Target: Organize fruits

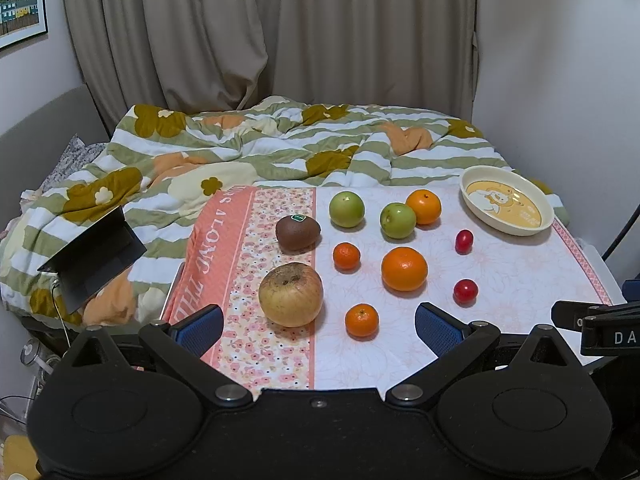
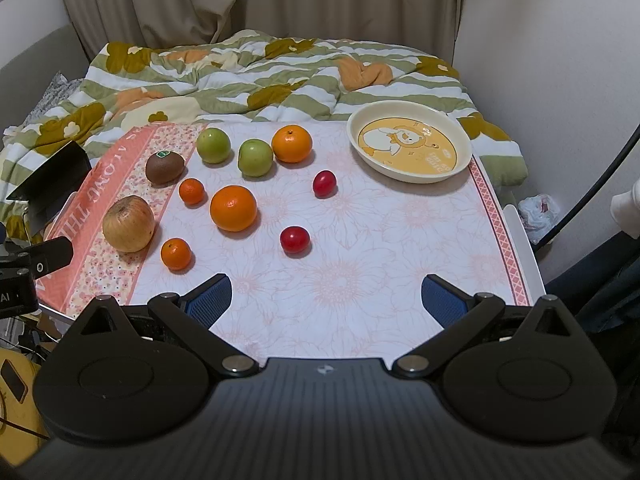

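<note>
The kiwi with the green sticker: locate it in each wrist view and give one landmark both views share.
Left wrist view: the kiwi lies left of centre, on the floral strip of the cloth, behind the big yellowish apple.
Right wrist view: the kiwi lies at the left, behind the same apple.
Shared landmark: the duck plate, at the far right of the table.

2 green apples (image 1: 346,209), 4 oranges (image 1: 404,269), 2 tomatoes (image 1: 465,291), 1 kiwi (image 1: 297,233), 1 plate (image 1: 507,200).

Ten fruits lie apart on the worktop (image 2: 360,280): a brown kiwi (image 2: 164,167), yellowish apple (image 2: 128,223), two green apples (image 2: 213,145), two oranges (image 2: 233,208), two mandarins (image 2: 175,254) and two red tomatoes (image 2: 295,239). The cream plate (image 2: 408,174) sits far right.
</note>
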{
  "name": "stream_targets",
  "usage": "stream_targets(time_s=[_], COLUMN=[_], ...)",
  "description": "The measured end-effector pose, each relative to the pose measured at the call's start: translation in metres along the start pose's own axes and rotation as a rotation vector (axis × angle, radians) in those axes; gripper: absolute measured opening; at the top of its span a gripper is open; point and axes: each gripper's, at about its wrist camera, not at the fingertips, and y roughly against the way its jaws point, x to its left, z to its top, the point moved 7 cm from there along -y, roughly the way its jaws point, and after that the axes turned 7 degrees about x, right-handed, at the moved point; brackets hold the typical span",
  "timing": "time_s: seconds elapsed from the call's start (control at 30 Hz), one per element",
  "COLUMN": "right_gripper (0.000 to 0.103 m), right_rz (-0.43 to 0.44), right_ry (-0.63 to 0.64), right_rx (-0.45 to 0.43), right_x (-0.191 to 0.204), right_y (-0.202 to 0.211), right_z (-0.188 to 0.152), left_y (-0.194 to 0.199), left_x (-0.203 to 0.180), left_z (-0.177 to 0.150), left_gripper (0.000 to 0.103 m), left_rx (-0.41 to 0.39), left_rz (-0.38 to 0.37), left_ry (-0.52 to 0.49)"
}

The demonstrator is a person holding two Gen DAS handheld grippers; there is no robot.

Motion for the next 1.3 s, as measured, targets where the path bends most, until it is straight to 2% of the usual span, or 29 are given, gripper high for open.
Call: stream_targets(time_s=[1.3], right_gripper=[0.103], right_rz=[-0.001], right_ry=[0.006], right_rx=[-0.004], right_x=[0.0024], right_y=[0.0085], right_z=[0.003], left_y=[0.0079], left_x=[-0.0014], left_z=[0.0059], left_gripper=[0.103], left_rx=[-0.009], left_rz=[-0.016], left_ry=[0.014])
